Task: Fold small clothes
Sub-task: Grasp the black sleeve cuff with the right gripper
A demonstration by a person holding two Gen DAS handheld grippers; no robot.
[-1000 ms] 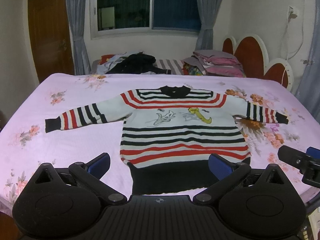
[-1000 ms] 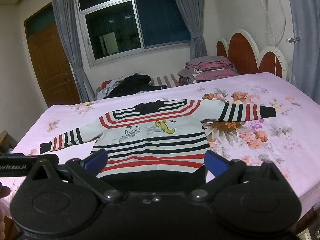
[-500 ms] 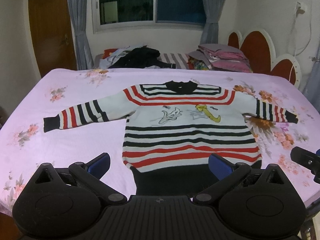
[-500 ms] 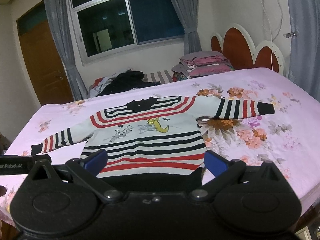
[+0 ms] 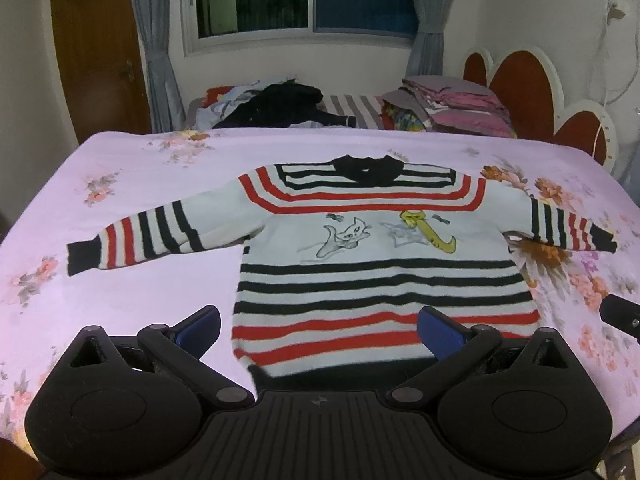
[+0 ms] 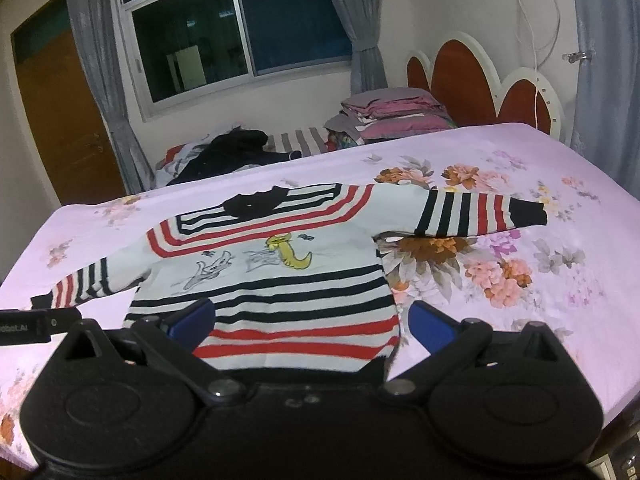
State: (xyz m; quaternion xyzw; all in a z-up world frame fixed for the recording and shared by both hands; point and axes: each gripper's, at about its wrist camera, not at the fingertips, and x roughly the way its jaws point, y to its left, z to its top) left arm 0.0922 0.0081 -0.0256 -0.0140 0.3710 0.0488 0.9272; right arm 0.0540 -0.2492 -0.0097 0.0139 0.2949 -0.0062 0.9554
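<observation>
**Striped sweater spread flat, both claws wide apart above its hem**

A small sweater (image 5: pixel 376 264) with red, black and white stripes lies face up on the bed (image 5: pixel 132 280), which is covered by a pink floral sheet. Both sleeves are stretched out to the sides, the black collar points toward the far edge of the bed, and the black hem lies at the near edge. Cartoon figures are printed on the chest.

The left claw (image 5: pixel 318 326) hovers over the lower part of the sweater, its blue-padded fingers (image 5: pixel 438 336) spread wide and holding nothing. The right claw (image 6: pixel 310 324) hangs over the sweater's lower right corner, its fingers likewise apart and empty. Each claw shows at the edge of the other's view.

Beyond the bed, a heap of dark clothes (image 5: pixel 276 110) and a stack of folded pink and grey bedding (image 5: pixel 452 106) lie below a window (image 5: pixel 304 0) with grey curtains.
</observation>
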